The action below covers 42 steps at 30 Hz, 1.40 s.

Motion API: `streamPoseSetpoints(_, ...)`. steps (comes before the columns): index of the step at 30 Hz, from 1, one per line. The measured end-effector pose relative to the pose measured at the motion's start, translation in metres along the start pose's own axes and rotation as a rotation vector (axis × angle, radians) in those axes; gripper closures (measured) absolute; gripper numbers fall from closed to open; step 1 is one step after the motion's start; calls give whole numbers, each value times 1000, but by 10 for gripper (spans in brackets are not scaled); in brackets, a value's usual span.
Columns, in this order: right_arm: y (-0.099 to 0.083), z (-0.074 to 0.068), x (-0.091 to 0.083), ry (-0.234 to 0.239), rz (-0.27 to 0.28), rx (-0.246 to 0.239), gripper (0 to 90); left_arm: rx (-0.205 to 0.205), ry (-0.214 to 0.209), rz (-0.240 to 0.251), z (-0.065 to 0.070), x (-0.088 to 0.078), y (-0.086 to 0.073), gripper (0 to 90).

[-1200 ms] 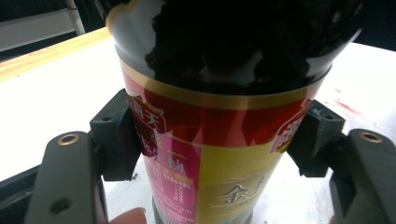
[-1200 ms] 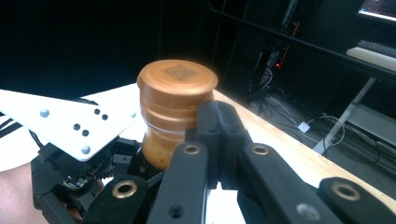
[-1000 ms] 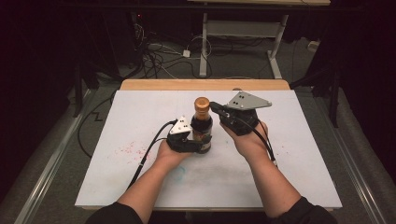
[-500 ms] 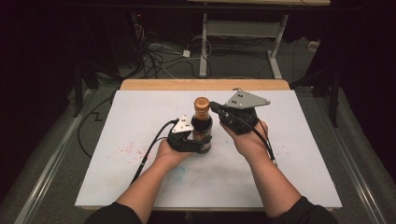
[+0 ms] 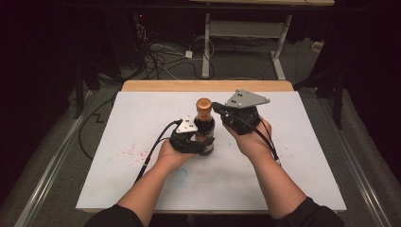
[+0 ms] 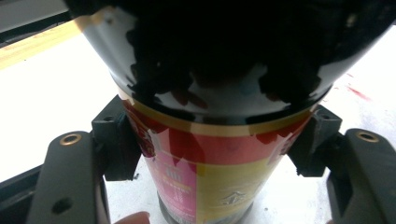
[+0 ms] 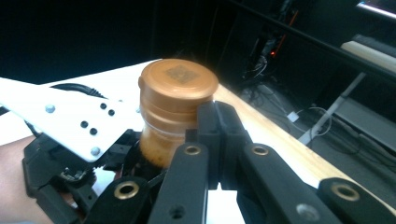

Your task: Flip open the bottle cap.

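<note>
At the middle of the white table the sauce bottle stands upright, the left gripper clamped on its body; the right gripper, jaws pressed together, sits just beside its brown cap.

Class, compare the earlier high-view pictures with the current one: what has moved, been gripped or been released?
Nothing visibly changed. The left claw stays clamped on the sauce bottle, and the right claw stays shut beside its brown cap.
</note>
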State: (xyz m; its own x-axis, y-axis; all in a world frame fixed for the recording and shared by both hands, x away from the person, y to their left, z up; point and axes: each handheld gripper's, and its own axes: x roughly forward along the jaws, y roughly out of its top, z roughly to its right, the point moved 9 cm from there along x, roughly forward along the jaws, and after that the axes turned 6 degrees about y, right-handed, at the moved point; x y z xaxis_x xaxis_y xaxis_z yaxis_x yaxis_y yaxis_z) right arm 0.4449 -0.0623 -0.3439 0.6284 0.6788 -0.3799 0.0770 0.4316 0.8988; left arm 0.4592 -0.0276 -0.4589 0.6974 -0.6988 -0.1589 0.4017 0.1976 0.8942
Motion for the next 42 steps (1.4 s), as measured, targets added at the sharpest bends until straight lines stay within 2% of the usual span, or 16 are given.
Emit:
streamPoseSetpoints(2,14,0,-9,9,76,30,900,15,2,4,3,1,-1,298)
streamPoseSetpoints(3,23,-2,-14,-10,93,-3,900,14,-1,18,5,3,-1,297)
streamPoseSetpoints(5,40,-10,-19,15,109,-39,900,19,2,14,5,4,-1,295)
streamPoseSetpoints(7,46,-10,-20,11,113,-35,900,13,6,13,5,5,-1,294)
streamPoseSetpoints(8,44,-8,-20,11,107,-18,900,86,15,-45,-4,-1,-6,293)
streamPoseSetpoints(9,40,-5,-19,4,98,-14,900,86,15,-45,-4,-1,-6,293)
streamPoseSetpoints(10,34,-2,-18,1,90,-7,900,-8,0,18,2,2,0,292)
streamPoseSetpoints(13,15,6,-14,-5,71,41,900,-6,-8,24,1,1,0,290)
streamPoseSetpoints(16,1,10,-11,-2,48,59,900,-13,-16,33,1,0,0,290)
streamPoseSetpoints(19,-6,12,-10,4,42,68,900,-14,-18,38,1,0,0,289)
streamPoseSetpoints(27,-13,7,-7,35,36,73,900,-18,-17,39,1,0,0,287)
streamPoseSetpoints(42,-18,1,0,61,11,68,900,-21,-15,42,1,0,0,286)
